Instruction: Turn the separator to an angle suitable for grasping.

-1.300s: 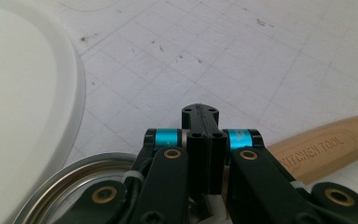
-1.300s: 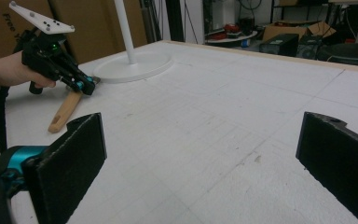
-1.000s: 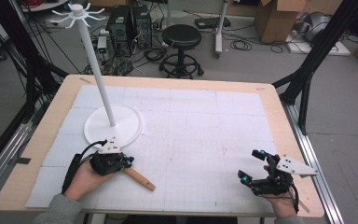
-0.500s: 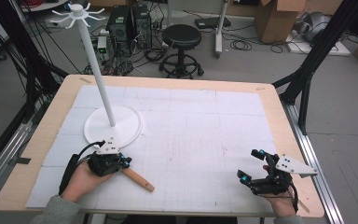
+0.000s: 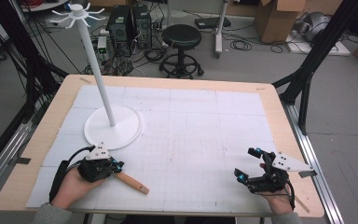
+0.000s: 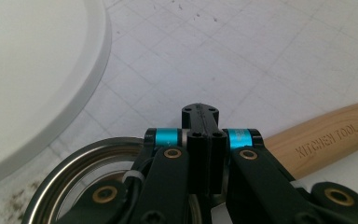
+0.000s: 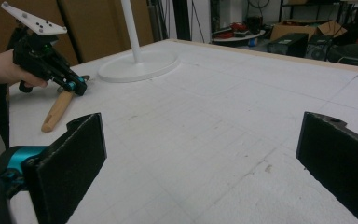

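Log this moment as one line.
left gripper: shut on kitchen tool | right gripper: open, empty | stand: upright

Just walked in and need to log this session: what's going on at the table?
A person works with two handheld grippers. The left gripper is shut over a kitchen tool with a wooden handle and a metal ring-shaped head, which lies on the white mat beside the white hook stand's base. The right gripper sits apart near the table's right edge, jaws wide open, holding nothing.

The left gripper (image 6: 200,126) covers the utensil's metal bowl (image 6: 74,172), perhaps a strainer; its wooden handle (image 6: 326,135) runs off the right edge, the bowl off the bottom.
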Tool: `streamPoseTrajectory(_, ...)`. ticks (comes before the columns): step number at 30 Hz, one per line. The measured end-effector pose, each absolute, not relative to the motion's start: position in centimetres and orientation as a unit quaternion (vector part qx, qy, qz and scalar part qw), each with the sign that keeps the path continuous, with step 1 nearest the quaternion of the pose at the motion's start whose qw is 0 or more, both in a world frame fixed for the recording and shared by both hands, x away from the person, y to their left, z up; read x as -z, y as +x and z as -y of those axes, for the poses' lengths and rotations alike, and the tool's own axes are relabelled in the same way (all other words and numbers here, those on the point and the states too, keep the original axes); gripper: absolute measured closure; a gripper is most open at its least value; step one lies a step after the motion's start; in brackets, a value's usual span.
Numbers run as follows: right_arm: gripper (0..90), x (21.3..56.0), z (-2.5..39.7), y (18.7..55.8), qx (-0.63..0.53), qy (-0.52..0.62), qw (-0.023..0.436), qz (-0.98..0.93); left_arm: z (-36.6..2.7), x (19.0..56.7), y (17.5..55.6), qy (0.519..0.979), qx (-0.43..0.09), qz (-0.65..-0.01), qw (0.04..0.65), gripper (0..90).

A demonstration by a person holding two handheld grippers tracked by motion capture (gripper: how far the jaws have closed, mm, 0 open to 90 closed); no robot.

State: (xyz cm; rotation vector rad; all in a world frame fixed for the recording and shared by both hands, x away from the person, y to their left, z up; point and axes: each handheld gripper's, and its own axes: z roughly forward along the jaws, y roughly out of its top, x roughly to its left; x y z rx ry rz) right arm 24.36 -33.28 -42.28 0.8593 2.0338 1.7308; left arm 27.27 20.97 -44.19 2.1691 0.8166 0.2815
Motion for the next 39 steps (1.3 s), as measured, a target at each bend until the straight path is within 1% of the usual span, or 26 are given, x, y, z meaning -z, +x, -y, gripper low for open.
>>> streamPoseTrajectory(8,0.6,42.3,32.5,24.8,-0.607,0.292,0.162,-0.721,-21.7,44.1,26.1,0.855,-0.119,-0.321,0.390,90.0)
streamPoseTrajectory(28,0.6,42.3,31.7,25.4,-0.608,0.286,0.154,-0.724,-22.6,43.9,24.7,0.851,-0.128,-0.335,0.382,90.0)
streamPoseTrajectory(33,0.6,42.3,31.8,25.4,-0.609,0.286,0.153,-0.724,-22.4,43.8,24.5,0.847,-0.151,-0.316,0.400,90.0)
streamPoseTrajectory(35,0.7,42.3,31.7,25.5,-0.608,0.287,0.154,-0.724,-22.4,43.2,24.1,0.836,-0.159,-0.315,0.419,90.0)
streamPoseTrajectory(39,0.6,42.3,31.6,25.5,-0.610,0.285,0.155,-0.723,-22.1,42.5,23.0,0.828,-0.156,-0.302,0.445,90.0)
